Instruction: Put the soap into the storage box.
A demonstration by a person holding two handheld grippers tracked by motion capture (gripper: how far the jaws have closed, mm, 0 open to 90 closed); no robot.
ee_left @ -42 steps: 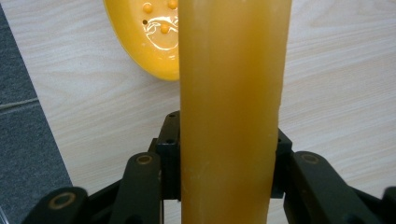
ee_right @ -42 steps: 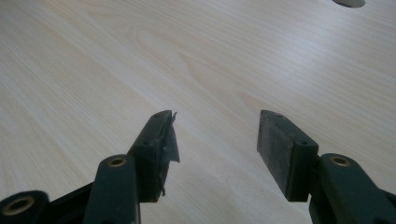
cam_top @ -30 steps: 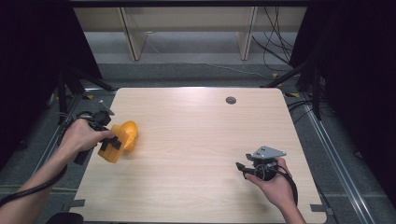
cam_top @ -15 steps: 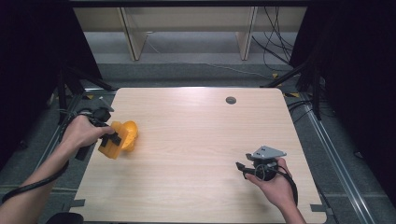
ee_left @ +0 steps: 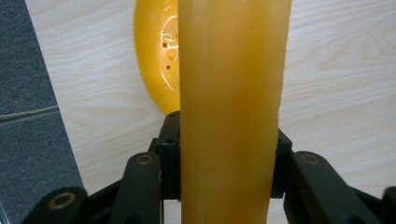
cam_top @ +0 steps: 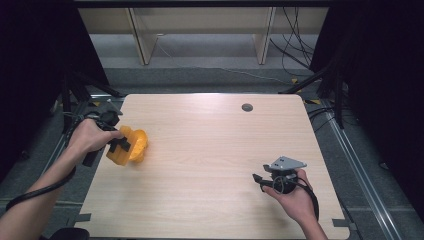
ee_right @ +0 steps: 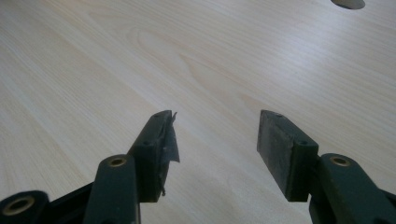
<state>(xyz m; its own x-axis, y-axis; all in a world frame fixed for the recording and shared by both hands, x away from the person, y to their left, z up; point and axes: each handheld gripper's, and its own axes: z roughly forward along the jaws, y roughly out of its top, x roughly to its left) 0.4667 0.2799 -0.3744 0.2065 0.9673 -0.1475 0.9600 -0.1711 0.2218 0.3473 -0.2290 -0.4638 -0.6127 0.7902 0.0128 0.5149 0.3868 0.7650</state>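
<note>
One translucent orange plastic part (ee_left: 229,116) with a round flange, clamped between the jaws of the left gripper (cam_top: 119,145), over the pale wooden table (cam_top: 210,150). Right gripper (ee_right: 215,154): jaws apart, empty, well apart from the part.

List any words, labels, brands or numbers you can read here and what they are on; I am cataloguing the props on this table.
None: no readable text on anything.
Orange plastic object held in the left gripper: plain, small holes, no lettering.
Right gripper, jaws apart with nothing between them, and its grey plate: no print legible.
Wooden table and its round grommet: unmarked.
</note>
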